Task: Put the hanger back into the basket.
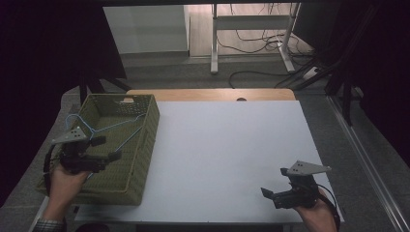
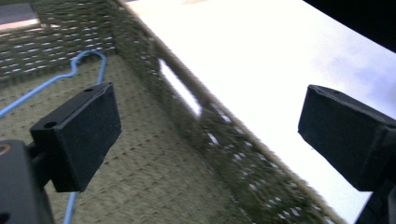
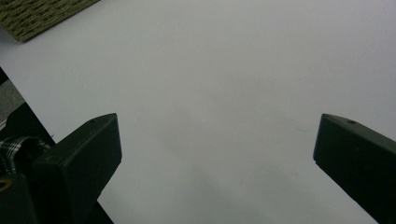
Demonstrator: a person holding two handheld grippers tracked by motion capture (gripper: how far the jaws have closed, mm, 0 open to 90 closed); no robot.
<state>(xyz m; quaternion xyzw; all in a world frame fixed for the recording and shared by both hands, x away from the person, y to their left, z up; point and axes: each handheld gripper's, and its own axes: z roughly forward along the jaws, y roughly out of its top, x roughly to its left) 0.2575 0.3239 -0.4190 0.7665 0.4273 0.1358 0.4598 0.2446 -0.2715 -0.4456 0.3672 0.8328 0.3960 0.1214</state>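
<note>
An olive woven basket (image 1: pixel 153 126) stands on the left side of the white table top (image 1: pixel 232 145). A blue wire hanger (image 1: pixel 113 126) lies inside it. My left gripper (image 1: pixel 110 148) hovers over the basket's near half, open, with nothing between its jaws. In the left gripper view, the left gripper (image 2: pixel 210 135) straddles the basket wall (image 2: pixel 224 154), and the hanger (image 2: pixel 86 58) lies on the basket floor beyond the left jaw. My right gripper (image 1: pixel 273 181) is open above the bare table at the near right. The right gripper (image 3: pixel 217 158) looks across the white surface toward the basket corner (image 3: pixel 42 14).
A strip of wooden table (image 1: pixel 208 94) shows behind the white top. Beyond it, a desk frame (image 1: pixel 251 43) and loose cables (image 1: pixel 256 75) sit on the floor. Dark curtains close both sides. A plaid sleeve (image 3: pixel 18 147) shows by the right gripper's left jaw.
</note>
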